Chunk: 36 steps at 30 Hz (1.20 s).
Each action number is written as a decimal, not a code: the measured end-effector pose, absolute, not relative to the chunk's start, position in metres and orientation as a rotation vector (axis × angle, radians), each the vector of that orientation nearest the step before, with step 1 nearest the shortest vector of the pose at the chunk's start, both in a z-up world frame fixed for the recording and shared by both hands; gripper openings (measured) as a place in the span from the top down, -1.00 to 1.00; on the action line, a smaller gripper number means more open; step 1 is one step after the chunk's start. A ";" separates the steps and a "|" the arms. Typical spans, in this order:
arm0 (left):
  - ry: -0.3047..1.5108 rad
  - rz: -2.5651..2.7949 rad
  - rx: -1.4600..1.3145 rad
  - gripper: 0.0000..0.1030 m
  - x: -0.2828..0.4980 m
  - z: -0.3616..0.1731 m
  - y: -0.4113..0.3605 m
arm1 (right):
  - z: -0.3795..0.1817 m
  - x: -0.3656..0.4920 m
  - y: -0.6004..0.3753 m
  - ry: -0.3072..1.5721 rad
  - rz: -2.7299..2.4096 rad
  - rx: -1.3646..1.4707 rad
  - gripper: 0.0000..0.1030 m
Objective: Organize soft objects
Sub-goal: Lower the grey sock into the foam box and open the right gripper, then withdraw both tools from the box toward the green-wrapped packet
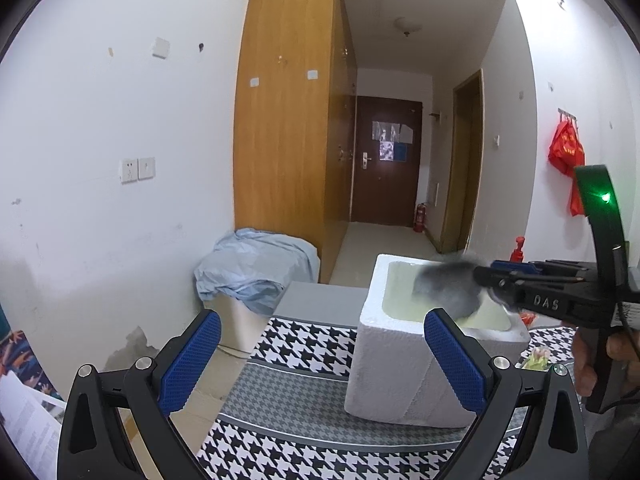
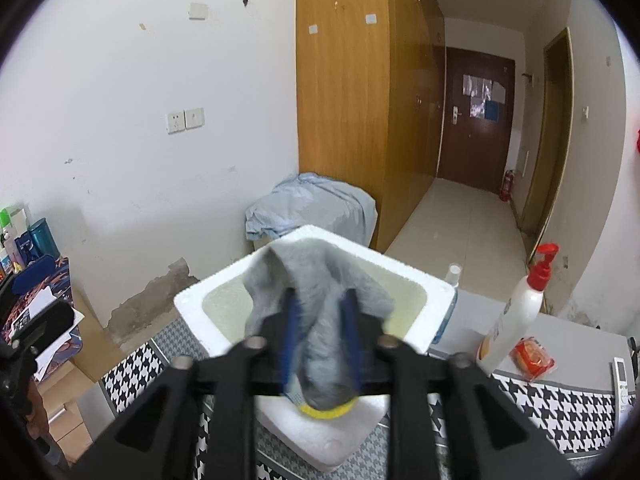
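Houndstooth-covered worktop (image 1: 304, 344) in a white-walled room is carrying a white foam box (image 2: 320, 432). Right gripper (image 2: 320, 304) jaws are standing partly apart, with the grey fluffy cloth (image 2: 320, 280) between them; cannot tell if the pads are pressing it. Cloth is hanging over the box opening, one end lying on the near rim. Left gripper (image 1: 320, 356) jaws are spread wide, empty, near the box's side. Risk: fur is snagging on the pads, or the cloth is sliding off the rim outside the box. Pump bottle (image 2: 516, 312) is standing beside the box and could get knocked.
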<state>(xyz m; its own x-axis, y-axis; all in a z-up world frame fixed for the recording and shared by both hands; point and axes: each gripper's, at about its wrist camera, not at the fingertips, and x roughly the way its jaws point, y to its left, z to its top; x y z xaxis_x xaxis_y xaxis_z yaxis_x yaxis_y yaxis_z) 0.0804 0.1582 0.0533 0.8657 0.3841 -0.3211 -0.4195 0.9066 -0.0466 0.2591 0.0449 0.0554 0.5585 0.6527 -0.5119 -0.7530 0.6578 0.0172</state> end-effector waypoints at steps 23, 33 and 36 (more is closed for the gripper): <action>0.307 0.368 -0.098 -0.98 0.085 0.058 0.137 | 0.085 0.223 -0.007 0.395 0.851 -0.093 -0.97; 0.303 0.347 -0.067 -0.98 0.084 0.066 0.118 | 0.083 0.213 -0.028 0.380 0.829 -0.077 -0.98; 0.293 0.339 -0.077 -0.97 0.084 0.066 0.113 | 0.087 0.210 -0.039 0.354 0.817 -0.055 -0.98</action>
<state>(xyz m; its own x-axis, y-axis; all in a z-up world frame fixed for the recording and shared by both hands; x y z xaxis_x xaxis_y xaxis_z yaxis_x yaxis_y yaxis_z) 0.0838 0.1130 0.0657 0.9015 0.3159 -0.2959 -0.3380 0.9408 -0.0253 0.2096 -0.0391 0.0866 0.6289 0.7039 -0.3302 -0.7223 0.6861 0.0871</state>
